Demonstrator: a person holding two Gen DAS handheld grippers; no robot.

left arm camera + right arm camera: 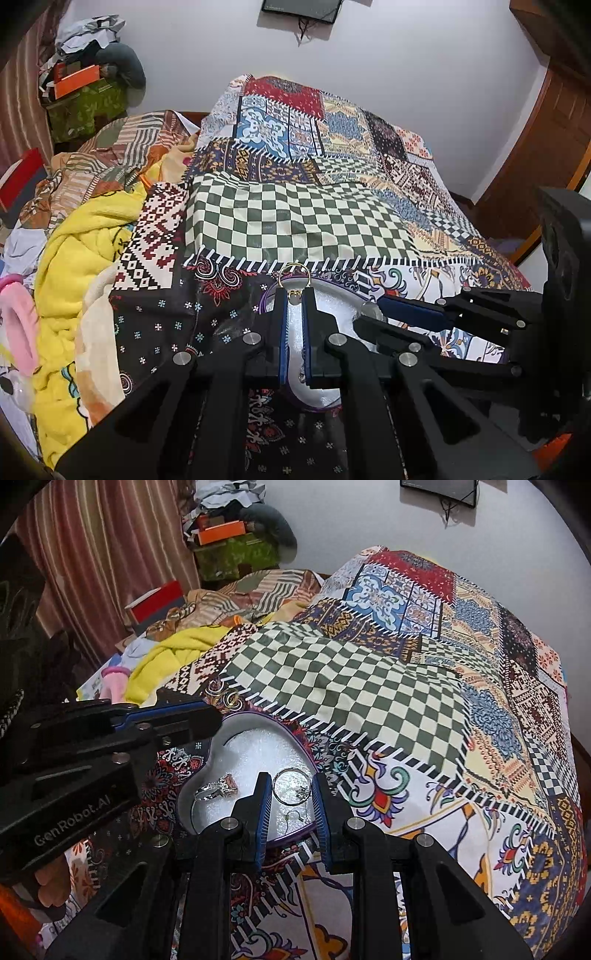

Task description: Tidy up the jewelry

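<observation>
A heart-shaped jewelry box (pixel 255 749) with a purple rim and white foam lining lies on the patterned bedspread. My left gripper (pixel 294 292) is shut on a gold ring (pixel 294 275), held upright above the box's (pixel 332 306) far edge. My right gripper (pixel 291 777) is open, its blue-padded fingers on either side of a silver ring (pixel 291 786) lying in the box's right lobe. A ring with a pink stone (pixel 218 788) rests in the left lobe, and a small thin piece (pixel 295 815) lies near the front rim. In the right wrist view, the left gripper (pixel 212 716) reaches in from the left.
The patchwork bedspread (pixel 295 218) covers the bed and rises toward the wall. Yellow and pink blankets (pixel 74 258) are piled on the left, with boxes and clutter (pixel 229 535) by the striped curtain. A hand (pixel 48 882) holds the left tool. A wooden door (pixel 546 140) stands on the right.
</observation>
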